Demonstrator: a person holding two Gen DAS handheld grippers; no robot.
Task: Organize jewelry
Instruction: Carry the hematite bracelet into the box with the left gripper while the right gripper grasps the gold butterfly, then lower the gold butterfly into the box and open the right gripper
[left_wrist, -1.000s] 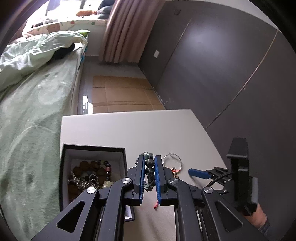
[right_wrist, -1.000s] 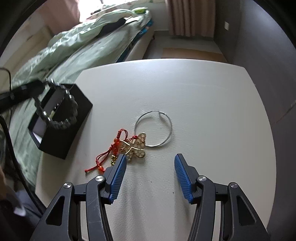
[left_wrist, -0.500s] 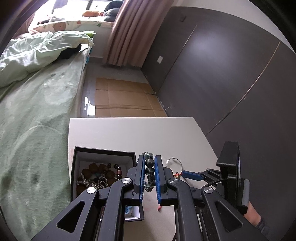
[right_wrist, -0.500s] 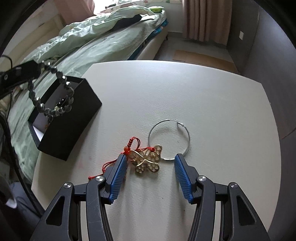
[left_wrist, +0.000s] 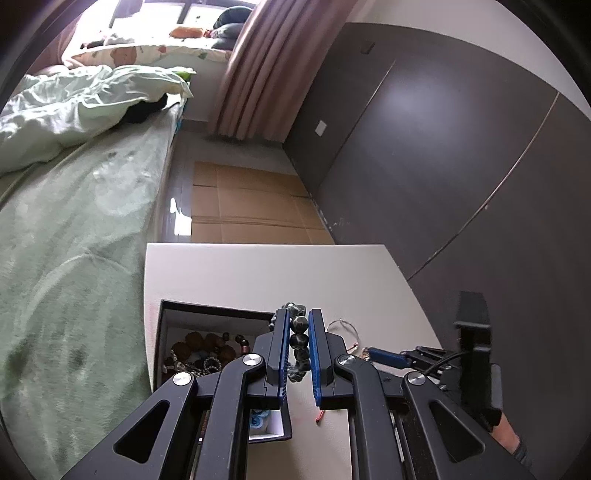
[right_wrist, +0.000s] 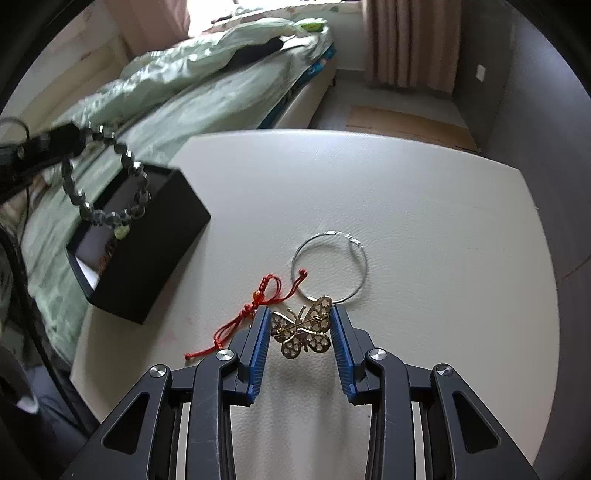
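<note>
My left gripper (left_wrist: 297, 325) is shut on a dark beaded bracelet (left_wrist: 300, 345) and holds it in the air by the right rim of the black jewelry box (left_wrist: 218, 309). In the right wrist view the bracelet (right_wrist: 110, 177) hangs over the box (right_wrist: 147, 266). My right gripper (right_wrist: 298, 321) is open, with its fingers on either side of a gold butterfly brooch (right_wrist: 304, 328) on the white table (right_wrist: 406, 221). A silver hoop (right_wrist: 328, 266) and a red cord bracelet (right_wrist: 255, 310) lie just beyond and left of the brooch.
The box holds several beaded pieces (left_wrist: 207, 347). A bed with green bedding (left_wrist: 74, 221) runs along the table's left side. A dark wall (left_wrist: 461, 166) stands to the right. Cardboard (left_wrist: 251, 210) lies on the floor beyond the table.
My right gripper has moved forward until its open fingers straddle the butterfly brooch. My left gripper has carried the bracelet left, toward and above the box.
</note>
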